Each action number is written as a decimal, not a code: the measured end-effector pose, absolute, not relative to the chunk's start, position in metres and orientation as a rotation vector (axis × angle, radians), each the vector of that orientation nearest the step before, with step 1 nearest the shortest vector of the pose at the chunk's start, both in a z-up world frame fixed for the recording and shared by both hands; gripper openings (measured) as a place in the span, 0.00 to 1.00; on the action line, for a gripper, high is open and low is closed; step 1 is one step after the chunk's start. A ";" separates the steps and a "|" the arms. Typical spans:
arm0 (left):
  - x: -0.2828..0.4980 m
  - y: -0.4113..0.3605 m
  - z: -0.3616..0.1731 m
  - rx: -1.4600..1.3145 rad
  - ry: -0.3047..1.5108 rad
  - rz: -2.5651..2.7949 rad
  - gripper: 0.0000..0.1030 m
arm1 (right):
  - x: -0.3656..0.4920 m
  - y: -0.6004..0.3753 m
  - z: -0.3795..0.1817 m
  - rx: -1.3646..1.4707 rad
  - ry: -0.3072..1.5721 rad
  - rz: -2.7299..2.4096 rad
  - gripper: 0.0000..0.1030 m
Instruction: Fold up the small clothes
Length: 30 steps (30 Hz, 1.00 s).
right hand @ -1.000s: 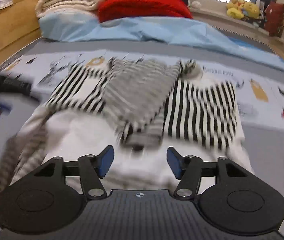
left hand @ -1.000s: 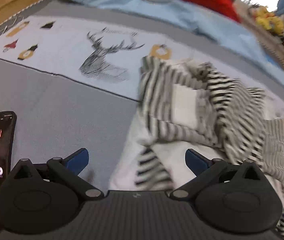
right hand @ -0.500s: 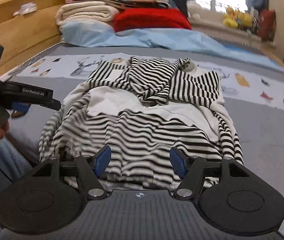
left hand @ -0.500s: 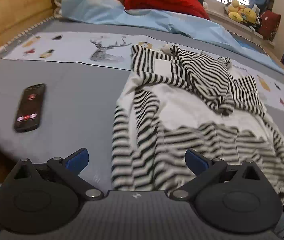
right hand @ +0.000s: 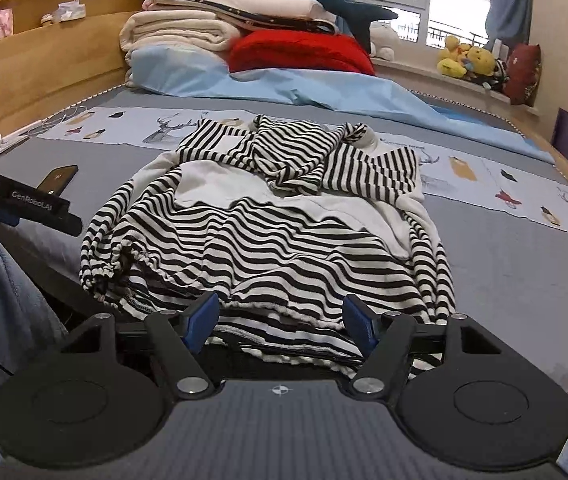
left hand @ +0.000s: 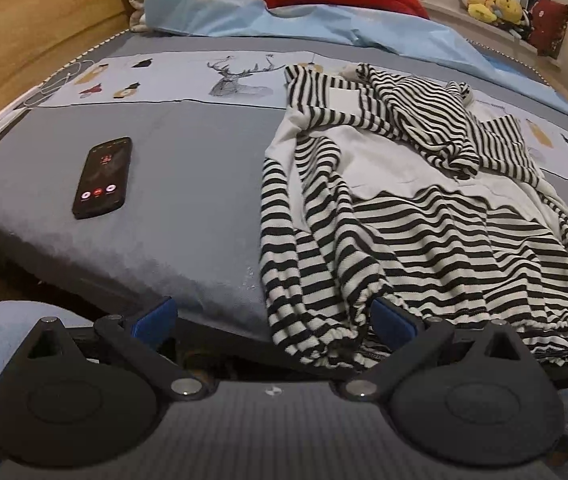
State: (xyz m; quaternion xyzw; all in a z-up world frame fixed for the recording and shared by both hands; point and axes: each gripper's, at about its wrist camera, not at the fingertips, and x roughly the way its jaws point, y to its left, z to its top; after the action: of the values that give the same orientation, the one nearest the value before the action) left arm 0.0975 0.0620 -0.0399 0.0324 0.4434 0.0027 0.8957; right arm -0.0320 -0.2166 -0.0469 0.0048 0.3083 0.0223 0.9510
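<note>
Left gripper (left hand: 272,320): blue pads wide apart, nothing clamped; striped cuff at bed edge lies between them, apparently untouched. Right gripper (right hand: 280,322): jaws apart, just been widening, nothing gripped; garment hem sits beyond the pads.

Striped garment (right hand: 268,216), black and white with plain white panels, spread crumpled on grey bedsheet (left hand: 188,168), hem and one sleeve hanging over near edge; far end bunched on the printed strip with a deer drawing (left hand: 240,78).

Phone (left hand: 102,178), screen lit, flat on sheet left of garment, well apart from it.

Writing: "GenRobot.AI" on black body of left gripper, seen in right wrist view. No containers seen.

Far end: folded blankets (right hand: 180,34), red cushion (right hand: 300,54), light blue quilt (right hand: 268,84). Plush toys (right hand: 464,60) on windowsill.
</note>
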 end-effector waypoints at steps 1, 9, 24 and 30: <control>0.098 0.063 -0.040 0.069 0.919 0.012 1.00 | -0.033 -0.217 -0.047 0.010 0.627 0.045 0.68; 0.109 0.069 -0.051 0.073 0.945 0.032 1.00 | -0.033 -0.223 -0.053 0.009 0.635 0.025 0.69; 0.157 0.078 -0.091 0.042 1.022 -0.035 1.00 | -0.006 -0.284 -0.075 0.085 0.683 -0.133 0.70; 0.166 0.073 -0.104 0.080 1.002 -0.033 1.00 | 0.011 -0.325 -0.100 0.186 0.731 -0.205 0.70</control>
State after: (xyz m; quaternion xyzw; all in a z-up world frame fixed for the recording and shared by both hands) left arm 0.1661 0.0726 -0.1044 0.0383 0.4801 -0.0160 0.8762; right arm 0.0110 -0.3245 -0.1005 0.0907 0.3564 -0.1000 0.9245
